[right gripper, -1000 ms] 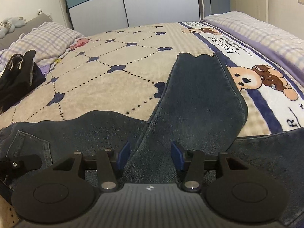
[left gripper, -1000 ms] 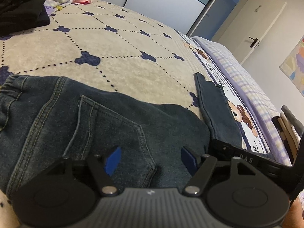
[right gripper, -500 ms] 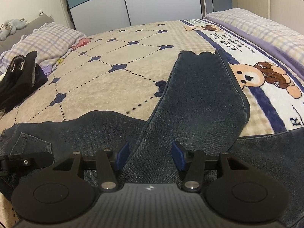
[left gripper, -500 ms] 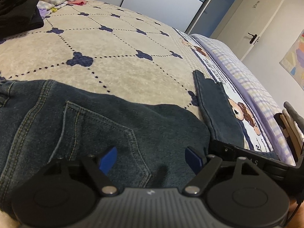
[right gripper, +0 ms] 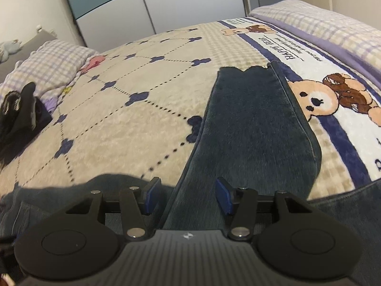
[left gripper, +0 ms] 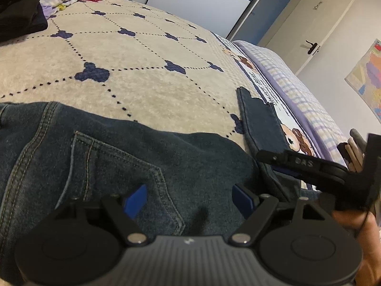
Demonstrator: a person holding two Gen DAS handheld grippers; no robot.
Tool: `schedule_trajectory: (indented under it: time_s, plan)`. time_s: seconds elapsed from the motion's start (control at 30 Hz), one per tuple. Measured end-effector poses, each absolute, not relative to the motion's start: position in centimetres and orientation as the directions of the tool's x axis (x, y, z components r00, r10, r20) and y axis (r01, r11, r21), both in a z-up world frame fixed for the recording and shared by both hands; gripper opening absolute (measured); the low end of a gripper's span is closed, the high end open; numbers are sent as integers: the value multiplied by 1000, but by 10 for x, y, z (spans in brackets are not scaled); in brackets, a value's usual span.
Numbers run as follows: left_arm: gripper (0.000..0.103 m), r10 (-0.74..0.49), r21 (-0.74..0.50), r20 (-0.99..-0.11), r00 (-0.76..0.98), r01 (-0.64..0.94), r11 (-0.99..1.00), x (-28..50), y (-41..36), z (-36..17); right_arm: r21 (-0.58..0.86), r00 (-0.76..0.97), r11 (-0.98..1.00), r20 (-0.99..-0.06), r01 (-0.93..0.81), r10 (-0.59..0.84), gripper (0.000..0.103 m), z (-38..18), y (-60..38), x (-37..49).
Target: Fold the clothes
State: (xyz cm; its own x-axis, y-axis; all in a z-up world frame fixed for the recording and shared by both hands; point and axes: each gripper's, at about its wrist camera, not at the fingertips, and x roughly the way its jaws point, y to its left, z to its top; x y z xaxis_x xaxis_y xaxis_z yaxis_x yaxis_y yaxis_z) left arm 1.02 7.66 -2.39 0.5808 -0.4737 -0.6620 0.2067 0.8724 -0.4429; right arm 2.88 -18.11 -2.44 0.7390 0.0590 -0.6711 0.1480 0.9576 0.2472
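Room: a bedroom with sliding wardrobe doors (right gripper: 166,7) at the back; the work lies on a bed (left gripper: 142,76) under a cream blanket with dotted diamonds and a bear border.
Jeans: dark jeans (left gripper: 123,157) lie flat across the near blanket, the seat and a back pocket (left gripper: 114,169) just ahead of and under the left fingers, likely spread so a fold runs clean.
Leg: one leg (right gripper: 250,128) stretches straight away from the right fingers, its hem at the bear border.
Left gripper (left gripper: 189,197): fingers wide apart above the seat, gripping nothing.
Right gripper (right gripper: 188,196): fingers about half open astride the near edge of the leg; the pads do not seem to press the cloth.
Other clothes: a black garment (right gripper: 16,119) sits far left of the fingers, near a checked pillow (right gripper: 52,64).
Next: probably pinching the leg to fold it.
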Motion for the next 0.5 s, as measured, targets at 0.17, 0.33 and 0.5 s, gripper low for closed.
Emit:
schedule_trajectory:
  time_s: [0.17, 0.33, 0.5]
  plan:
    - [81, -468, -424, -664, 584, 222, 878, 8, 74, -25, 211, 731, 963, -682, 169, 21, 42, -37, -183, 42]
    - [81, -465, -402, -664, 586, 245, 882, 7, 73, -26, 238, 754, 947, -657, 216, -7, 14, -34, -195, 32]
    - [81, -464, -391, -667, 583, 257, 884, 6, 72, -25, 219, 803, 935, -587, 278, -102, 14, -1, -211, -2]
